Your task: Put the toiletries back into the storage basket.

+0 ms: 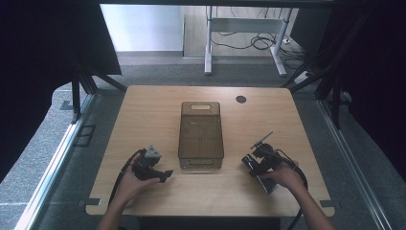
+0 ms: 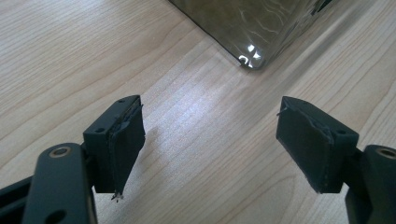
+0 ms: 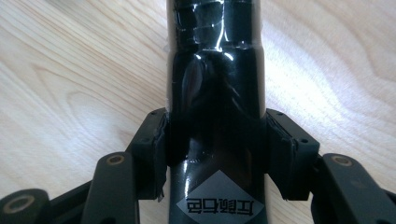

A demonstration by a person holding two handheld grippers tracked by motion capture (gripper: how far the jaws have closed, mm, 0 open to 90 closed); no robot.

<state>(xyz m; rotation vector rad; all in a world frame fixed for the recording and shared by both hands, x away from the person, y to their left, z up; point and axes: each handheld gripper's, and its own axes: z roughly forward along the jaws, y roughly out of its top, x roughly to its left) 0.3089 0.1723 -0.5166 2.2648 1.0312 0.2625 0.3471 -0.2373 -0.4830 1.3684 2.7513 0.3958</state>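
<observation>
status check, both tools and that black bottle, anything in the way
Left tool open, empty, near the bin corner. Right tool clamped on black bottle over the table. Nothing blocking.

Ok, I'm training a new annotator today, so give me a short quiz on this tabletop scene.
1. True or false: the left gripper is open with bare table between its jaws.
2. What is the right gripper shut on?
A. a white cup
B. a glossy black package
C. a spoon
3. What stands in the middle of the table, between the two grippers?

Key:
1. True.
2. B; its pads press both sides of the package.
3. A smoky see-through bin, long side running away from the person.
</observation>
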